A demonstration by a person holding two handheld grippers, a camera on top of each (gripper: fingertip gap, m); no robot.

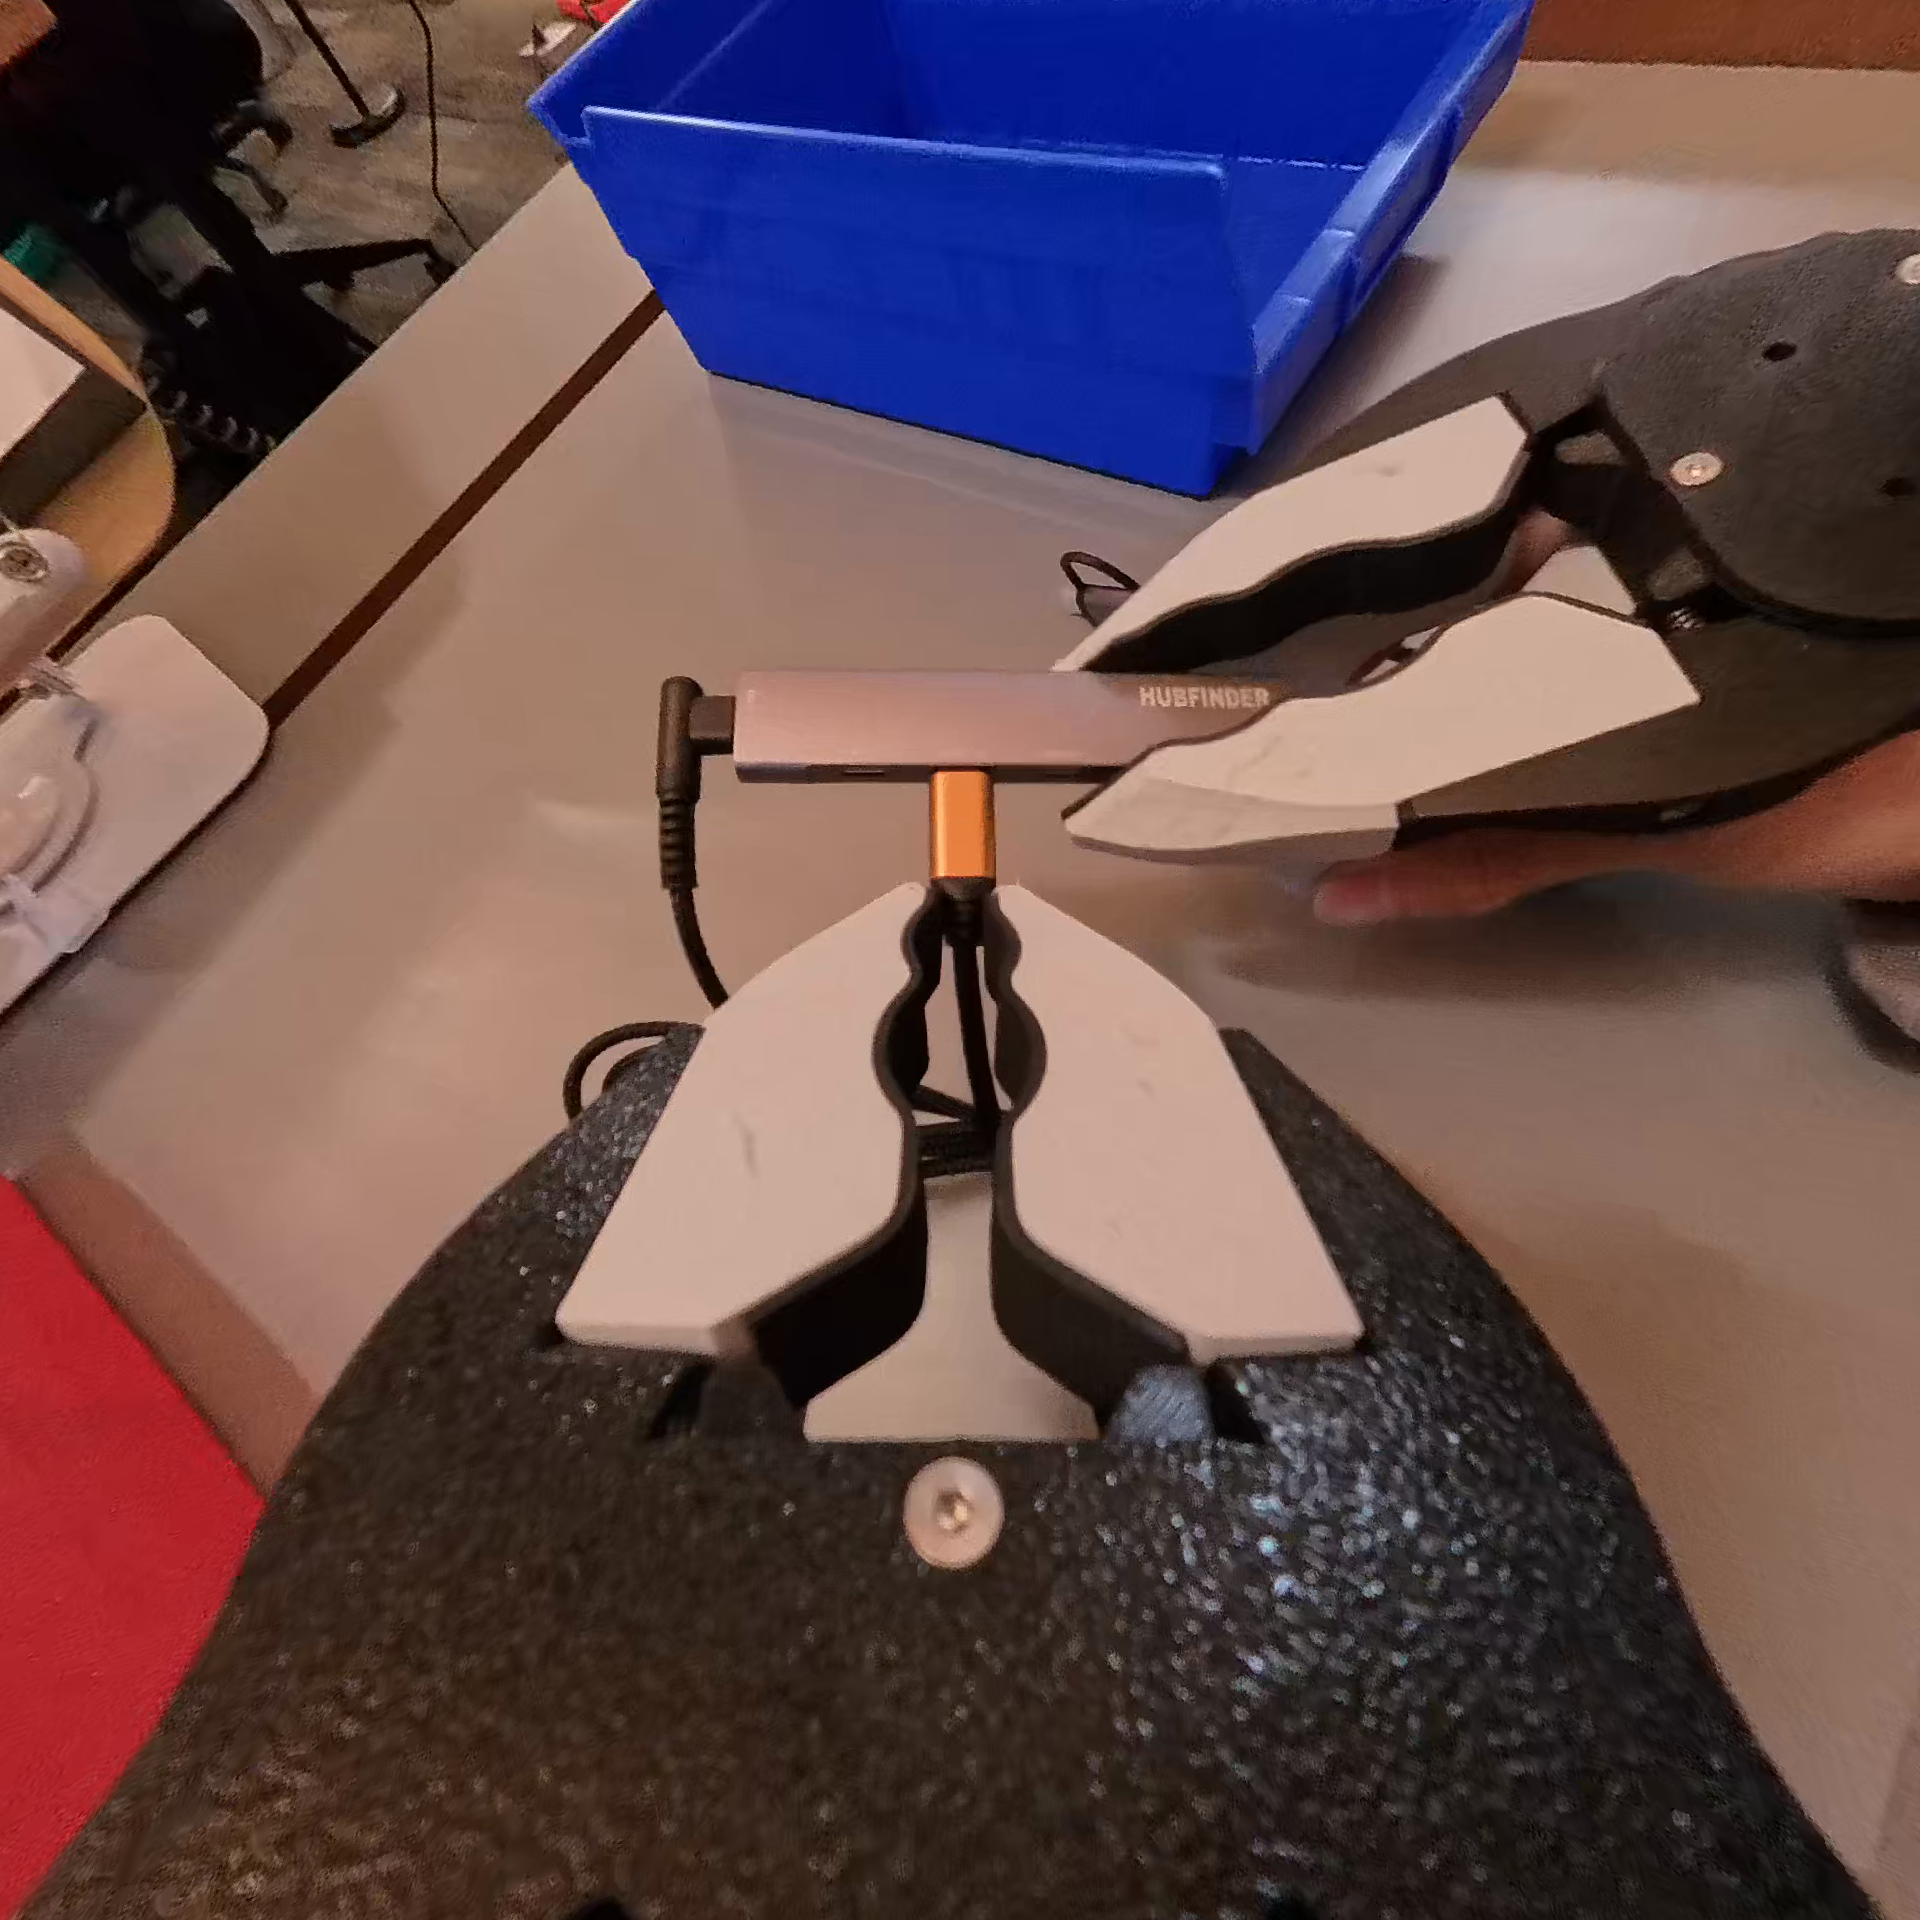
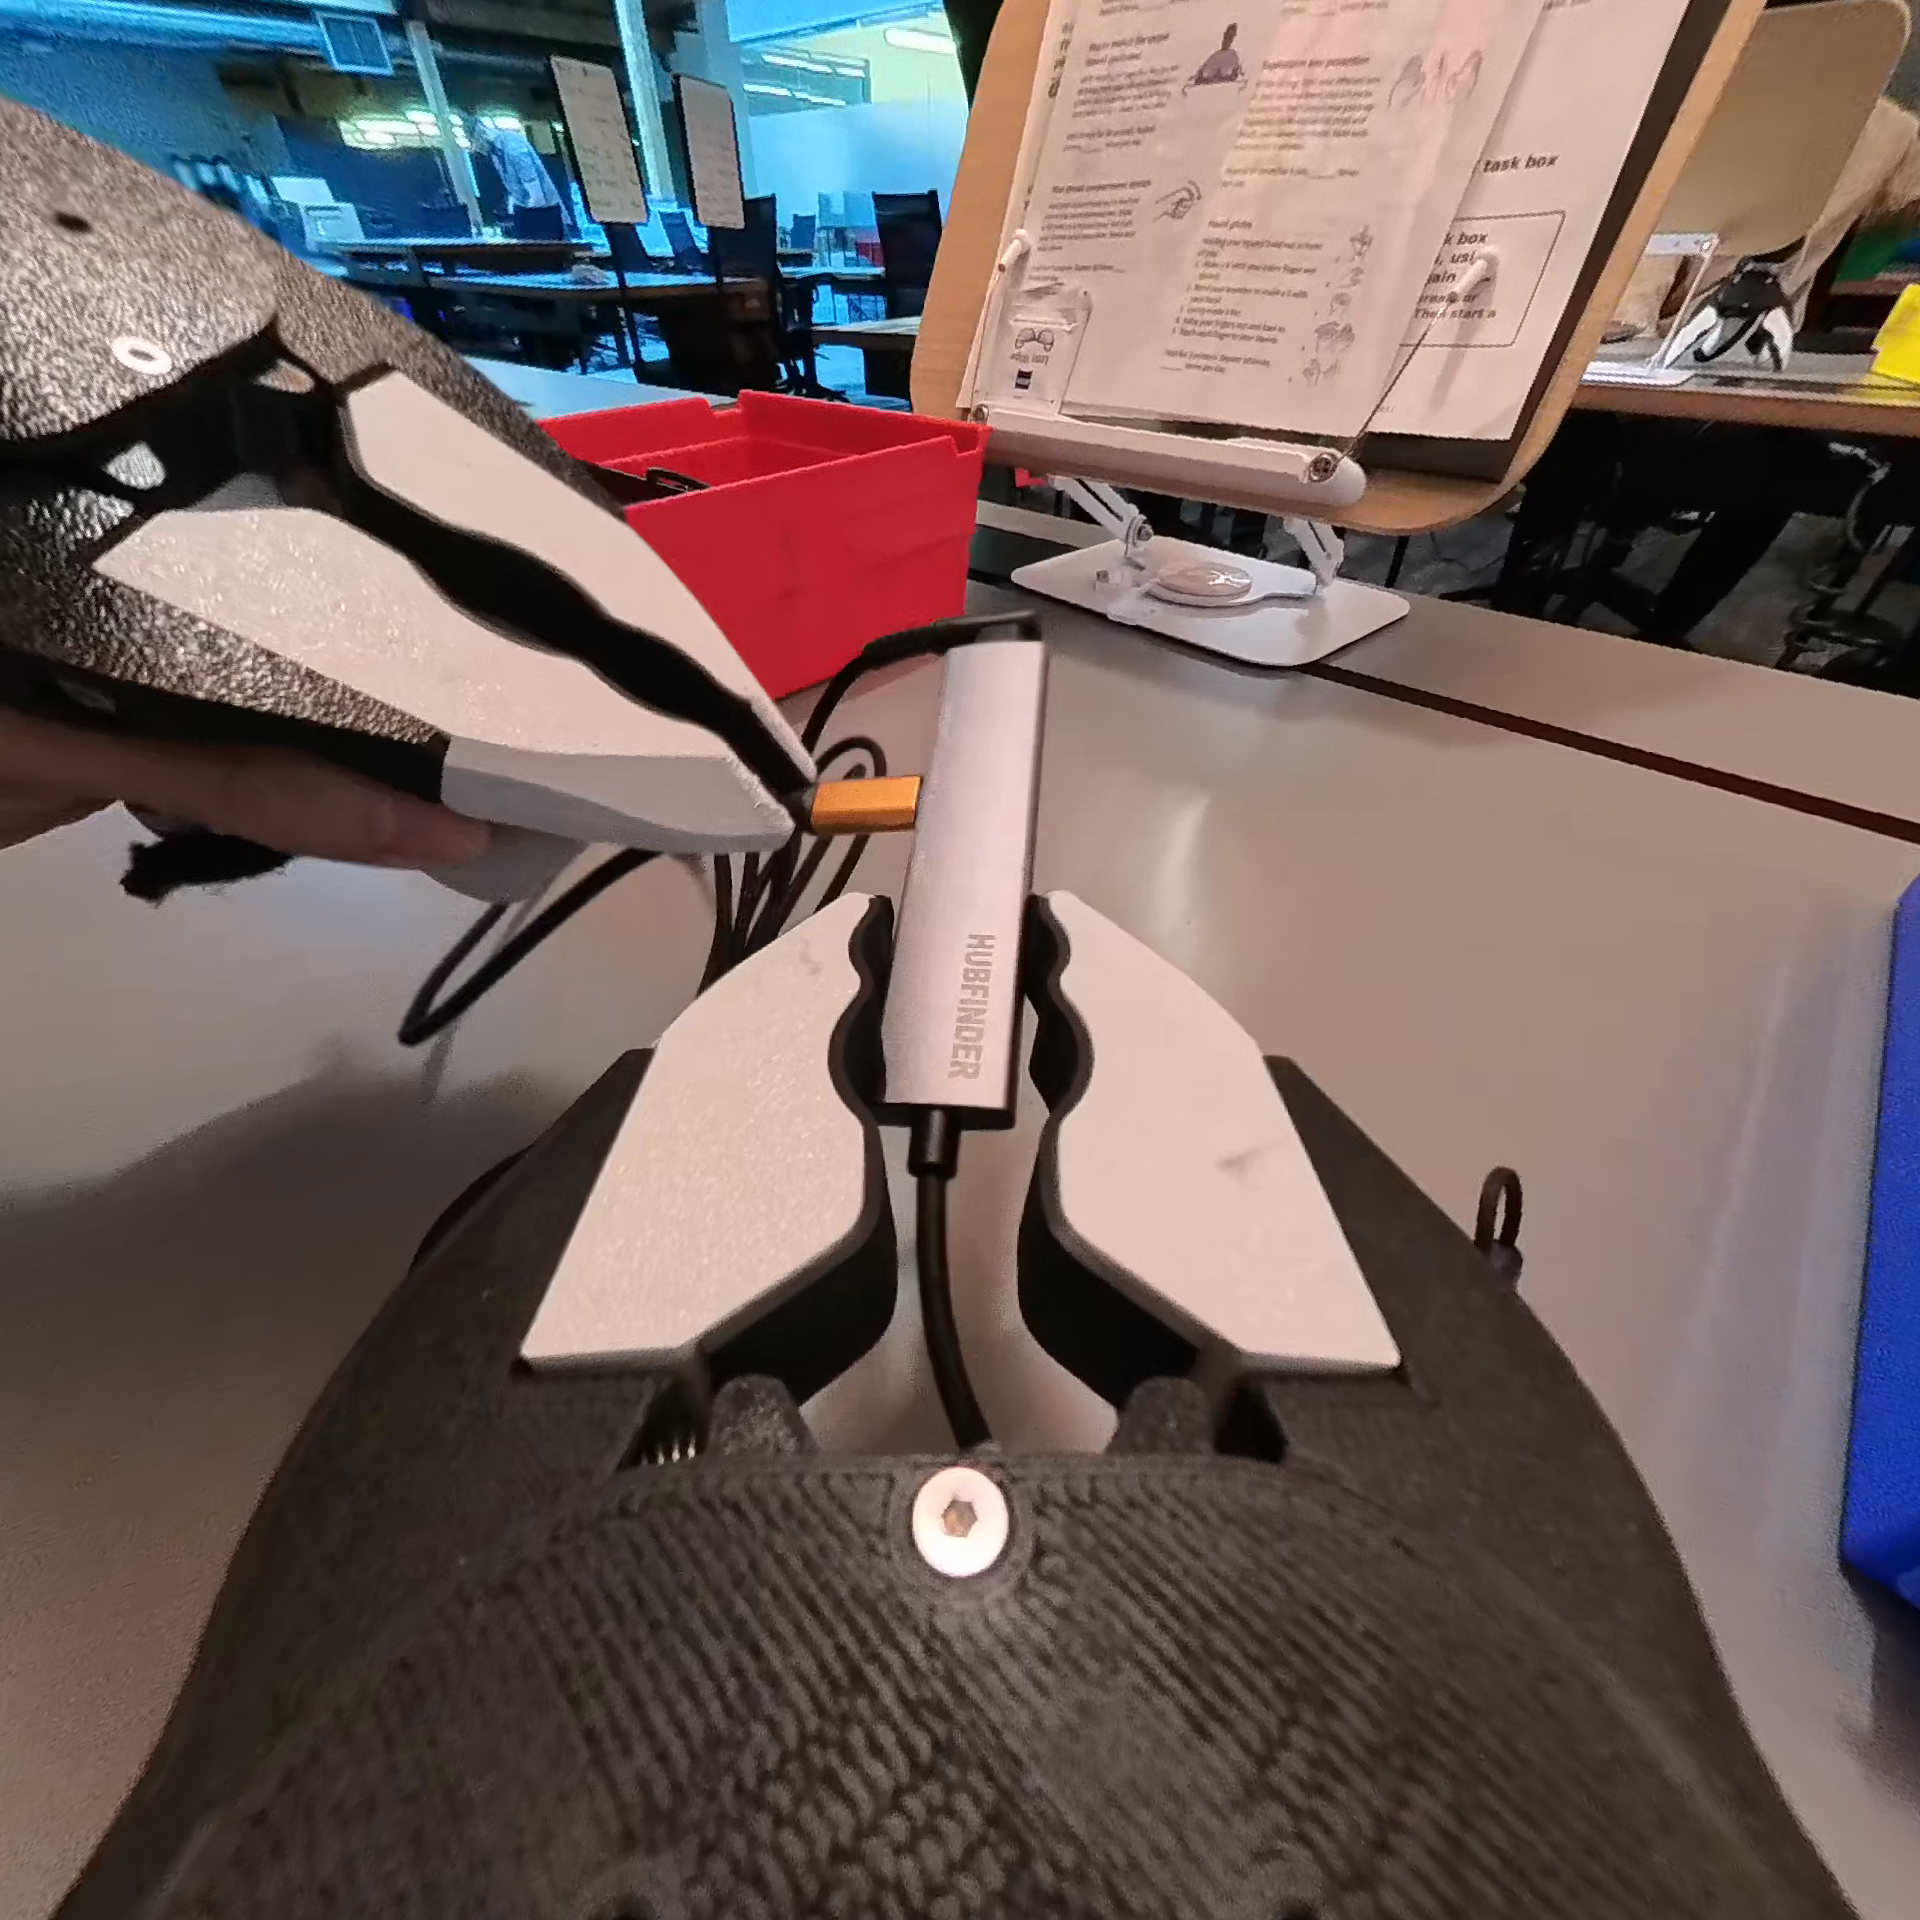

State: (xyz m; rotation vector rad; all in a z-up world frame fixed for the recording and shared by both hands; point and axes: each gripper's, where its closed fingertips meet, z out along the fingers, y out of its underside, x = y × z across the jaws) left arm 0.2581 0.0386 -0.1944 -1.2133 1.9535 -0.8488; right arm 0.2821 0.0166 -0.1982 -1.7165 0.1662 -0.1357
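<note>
While my left gripper point(image 1: 961, 896) pinches one black cable just behind its orange plug point(image 1: 961, 836), my right gripper point(image 2: 958, 914) clamps the single grey hub point(image 2: 966, 883), held above the table point(image 1: 520, 623). Plug sits in the hub's side port. Farther off: one blue bin point(image 1: 966, 281), one red bin point(image 2: 790, 530), one document stand point(image 2: 1226, 312).

a big shared workroom or lab, from where i sit
i see rows of tables and dark chairs point(image 2: 769, 270) behind, a document stand point(image 2: 1226, 312) with instruction sheets, and plastic parts bins point(image 1: 997, 229) on the grey surface point(image 1: 1351, 1143).
</note>
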